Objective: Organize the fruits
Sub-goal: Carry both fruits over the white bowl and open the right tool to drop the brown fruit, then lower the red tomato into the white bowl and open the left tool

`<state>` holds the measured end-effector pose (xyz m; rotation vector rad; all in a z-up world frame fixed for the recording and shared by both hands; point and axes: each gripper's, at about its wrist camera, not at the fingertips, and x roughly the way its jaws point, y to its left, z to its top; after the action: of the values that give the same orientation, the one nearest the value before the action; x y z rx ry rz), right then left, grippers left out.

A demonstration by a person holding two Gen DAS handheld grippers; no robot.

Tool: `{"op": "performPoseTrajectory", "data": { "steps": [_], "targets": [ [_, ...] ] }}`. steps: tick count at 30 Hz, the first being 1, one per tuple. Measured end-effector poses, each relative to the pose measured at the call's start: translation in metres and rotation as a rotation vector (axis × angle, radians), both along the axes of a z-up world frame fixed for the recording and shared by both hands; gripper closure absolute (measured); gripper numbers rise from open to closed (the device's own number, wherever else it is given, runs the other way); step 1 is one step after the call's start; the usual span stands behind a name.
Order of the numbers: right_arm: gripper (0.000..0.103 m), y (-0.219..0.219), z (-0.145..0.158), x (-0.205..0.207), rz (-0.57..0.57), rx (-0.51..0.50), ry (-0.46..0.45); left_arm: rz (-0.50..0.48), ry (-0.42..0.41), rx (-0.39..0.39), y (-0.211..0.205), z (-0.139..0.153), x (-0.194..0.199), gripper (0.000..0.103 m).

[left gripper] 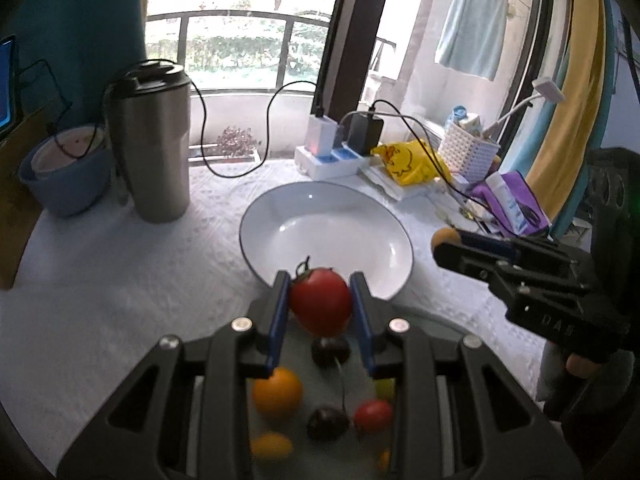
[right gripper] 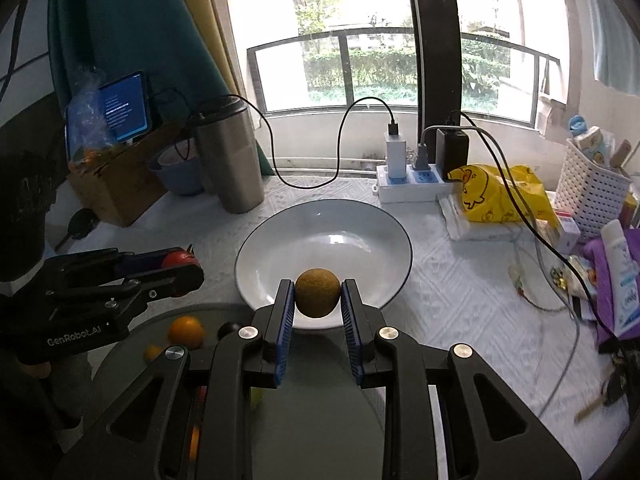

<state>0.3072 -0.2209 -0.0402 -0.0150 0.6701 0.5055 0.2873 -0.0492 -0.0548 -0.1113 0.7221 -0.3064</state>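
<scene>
left gripper [left gripper: 320,304] clamps red tomato [left gripper: 320,300] just short of white plate's [left gripper: 280,204] near rim | right gripper [right gripper: 317,300] clamps brown round fruit [right gripper: 317,293] over that rim | only left view: cherries [left gripper: 330,350], small red tomato [left gripper: 373,415] on grey tray [left gripper: 298,348] | only right view: phone screen [right gripper: 123,109], table's left edge

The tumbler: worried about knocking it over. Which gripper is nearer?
Left. The left gripper, holding a tomato, is on the tumbler's side; the right gripper is farther across.

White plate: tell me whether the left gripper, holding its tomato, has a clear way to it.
Probably yes. The left gripper holds the tomato just short of the white plate, which is empty, with nothing between.
</scene>
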Motion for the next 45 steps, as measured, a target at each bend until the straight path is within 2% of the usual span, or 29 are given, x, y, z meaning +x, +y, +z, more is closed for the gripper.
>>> {"op": "performPoseTrajectory", "data": {
  "steps": [11,21,28,32,33,36,45],
  "targets": [
    [0.077,0.003,-0.024,0.047,0.005,0.012,0.054,-0.027,0.045,0.002,-0.009,-0.021,0.052,0.072],
    [0.077,0.003,-0.037,0.063,0.005,0.022,0.089,-0.034,0.070,0.000,-0.012,-0.027,0.071,0.072],
    [0.074,0.003,-0.036,0.065,-0.013,0.025,0.096,-0.019,0.091,-0.010,-0.010,-0.027,0.072,0.070],
    [0.072,0.001,-0.032,0.063,-0.023,0.025,0.088,-0.010,0.058,-0.014,-0.008,-0.017,0.067,0.064],
    [0.071,0.001,-0.029,0.061,-0.027,0.025,0.083,-0.008,0.051,-0.019,-0.007,-0.015,0.065,0.058],
    [0.066,0.000,-0.023,0.057,-0.032,0.026,0.072,0.001,0.031,-0.029,-0.004,-0.007,0.059,0.057],
    [0.064,0.001,-0.006,0.038,-0.038,0.026,0.041,0.032,-0.009,-0.038,0.007,0.011,0.037,0.056]
  ]
}}
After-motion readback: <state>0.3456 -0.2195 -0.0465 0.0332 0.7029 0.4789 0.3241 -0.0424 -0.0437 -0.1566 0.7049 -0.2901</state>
